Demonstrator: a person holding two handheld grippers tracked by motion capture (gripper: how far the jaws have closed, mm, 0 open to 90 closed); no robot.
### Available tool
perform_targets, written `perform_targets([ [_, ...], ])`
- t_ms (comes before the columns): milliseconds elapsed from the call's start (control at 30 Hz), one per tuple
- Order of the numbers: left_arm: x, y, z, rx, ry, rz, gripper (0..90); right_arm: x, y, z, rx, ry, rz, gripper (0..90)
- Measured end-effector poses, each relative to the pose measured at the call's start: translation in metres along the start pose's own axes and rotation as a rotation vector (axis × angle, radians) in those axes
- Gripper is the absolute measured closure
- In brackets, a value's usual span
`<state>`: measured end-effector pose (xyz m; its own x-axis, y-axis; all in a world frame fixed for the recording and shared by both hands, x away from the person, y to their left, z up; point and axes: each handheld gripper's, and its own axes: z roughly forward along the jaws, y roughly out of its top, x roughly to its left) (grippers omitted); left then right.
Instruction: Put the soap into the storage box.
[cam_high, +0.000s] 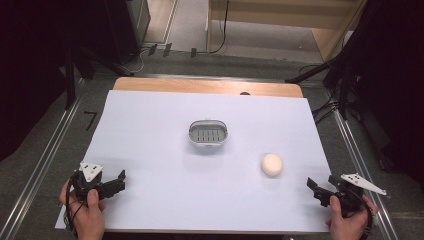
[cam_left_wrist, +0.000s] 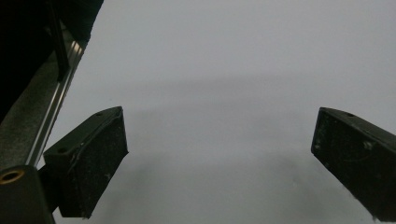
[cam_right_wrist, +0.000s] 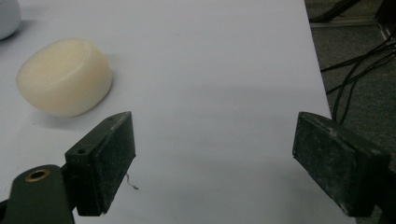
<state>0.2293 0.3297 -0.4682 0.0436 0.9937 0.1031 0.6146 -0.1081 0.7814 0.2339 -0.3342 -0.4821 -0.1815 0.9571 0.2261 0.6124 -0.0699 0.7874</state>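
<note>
Nothing has been picked up yet; by the look of it the work is at its very start. The left tool (cam_high: 116, 182) is held low at the near left corner of the table (cam_high: 150, 130), jaws spread wide, nothing between them, bare white surface seen ahead in the left gripper view. The right tool (cam_high: 314, 187) is held at the near right corner, jaws likewise wide and empty. Nearest to it, a little ahead and to its left, a soap bar (cam_high: 272, 164) lies on the table, untouched; in the right gripper view the soap bar (cam_right_wrist: 65, 77) is noted as cream-white, round-edged, smooth and matt, lying flat. Farther off, near the table's middle, a small oval soap dish (cam_high: 208, 134) with a slotted grey insert stands empty, well apart from the soap. Grasp, carry and placement are judged still to be done.
</note>
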Motion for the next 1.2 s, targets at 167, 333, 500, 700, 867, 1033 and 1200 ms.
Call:
perform_targets([
  [167,-0.001,0.0,0.0,0.006,0.004,0.009,4.4,0.006,0.002,0.001,0.001,0.01,-0.011,14.1],
  [333,-0.001,0.0,0.0,0.006,0.004,0.008,4.4,0.017,0.004,0.004,0.01,0.026,-0.029,14.1],
  [500,-0.002,0.0,0.0,0.003,0.01,0.017,4.3,0.025,0.006,0.005,0.008,0.049,-0.032,14.2],
  [700,-0.002,0.0,0.0,0.002,0.008,0.021,4.3,0.032,0.008,0.006,0.007,0.068,-0.026,14.1],
  [867,-0.002,0.0,0.0,0.005,0.011,0.024,4.4,0.039,0.01,0.009,0.016,0.081,-0.024,14.2],
  [1033,-0.003,0.0,0.0,0.005,0.016,0.026,4.3,0.044,0.011,0.012,0.022,0.09,-0.03,14.2],
  [1200,-0.003,0.0,0.0,0.007,0.02,0.027,4.4,0.055,0.013,0.018,0.037,0.106,-0.045,14.2],
])
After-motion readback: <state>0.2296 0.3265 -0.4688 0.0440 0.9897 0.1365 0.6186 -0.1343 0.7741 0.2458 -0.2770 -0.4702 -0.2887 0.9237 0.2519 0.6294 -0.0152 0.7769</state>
